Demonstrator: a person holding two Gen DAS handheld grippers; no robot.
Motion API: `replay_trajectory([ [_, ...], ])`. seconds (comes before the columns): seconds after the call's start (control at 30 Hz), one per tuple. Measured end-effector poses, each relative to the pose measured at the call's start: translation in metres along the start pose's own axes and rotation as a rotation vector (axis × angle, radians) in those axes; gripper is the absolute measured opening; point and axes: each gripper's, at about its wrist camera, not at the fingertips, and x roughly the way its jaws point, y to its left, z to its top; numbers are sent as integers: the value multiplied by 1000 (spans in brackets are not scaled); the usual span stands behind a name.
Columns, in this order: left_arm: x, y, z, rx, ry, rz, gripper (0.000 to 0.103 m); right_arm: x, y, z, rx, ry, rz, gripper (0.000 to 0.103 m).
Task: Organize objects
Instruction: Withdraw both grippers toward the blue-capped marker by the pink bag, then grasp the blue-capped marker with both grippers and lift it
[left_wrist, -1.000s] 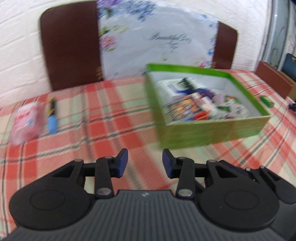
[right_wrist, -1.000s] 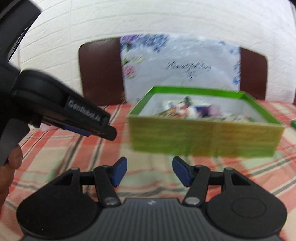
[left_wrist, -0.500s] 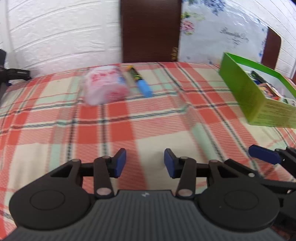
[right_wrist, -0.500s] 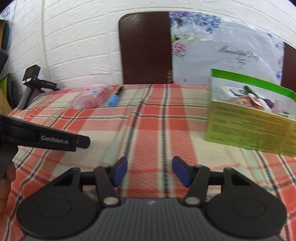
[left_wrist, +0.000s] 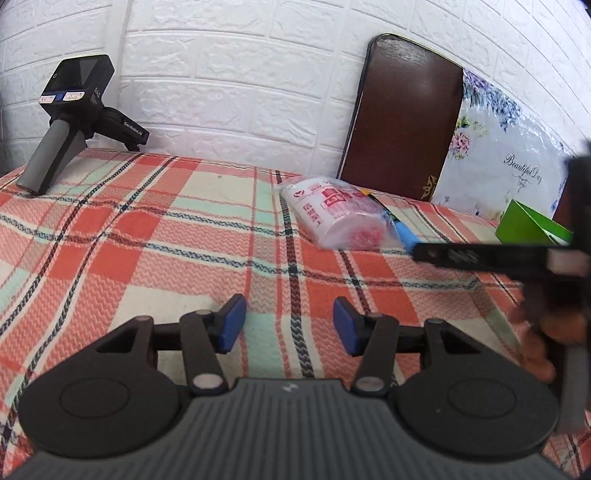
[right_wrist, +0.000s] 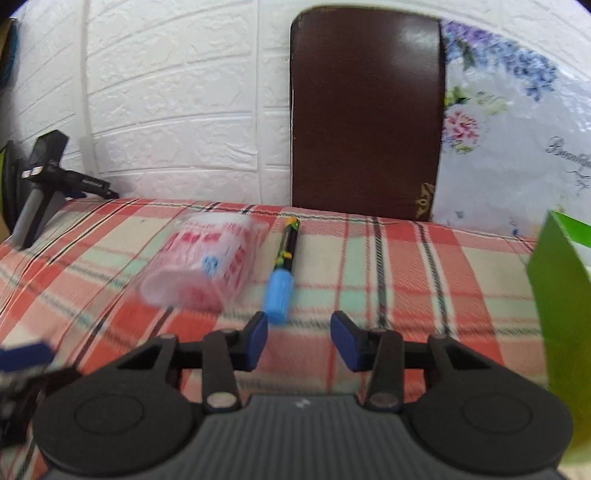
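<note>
While a second ago both faced the green box (right_wrist: 554, 314), the left gripper (left_wrist: 289, 328) now hangs empty, jaws just widened; the right gripper (right_wrist: 299, 338), narrowing (nothing between), nears the blue pen (right_wrist: 282, 277) beside the pink packet (right_wrist: 207, 266), likely the next pick.

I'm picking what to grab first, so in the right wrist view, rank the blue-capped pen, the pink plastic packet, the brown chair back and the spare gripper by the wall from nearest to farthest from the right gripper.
1. Blue-capped pen, just ahead of the right gripper, slightly left.
2. Pink plastic packet, ahead and left, beside the pen.
3. Brown chair back, behind the table's far edge.
4. Spare gripper, far left by the wall.

The last two are close to call.
</note>
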Motion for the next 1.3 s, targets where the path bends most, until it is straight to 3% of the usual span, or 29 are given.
replay_trajectory([
  [0.1,1,-5,-1,17,-3,6,56,24,9,12,-18,15,-10,38],
  [0.17,2,-4,-1,20,-4,4,57,30,11,16,-24,20,-7,31],
  [0.47,1,-5,-3,31,-6,16,58,15,3,26,28,-36,41,31],
  [0.6,1,-4,-3,26,-7,9,59,40,12,38,-25,19,12,31],
  [0.67,2,-4,-3,24,-7,7,59,57,12,39,-13,71,12,24],
  [0.77,2,-4,-4,23,-7,7,59,57,9,35,17,54,17,20],
  [0.9,3,-5,-4,25,-6,8,59,32,4,18,20,59,42,20],
  [1.1,3,-10,-4,53,4,25,60,-49,-18,-37,27,67,113,20],
  [1.23,1,-34,-6,159,45,79,67,-111,-36,-81,91,70,154,20],
  [1.3,-6,-50,-11,162,75,43,74,-136,-42,-99,143,70,170,20],
])
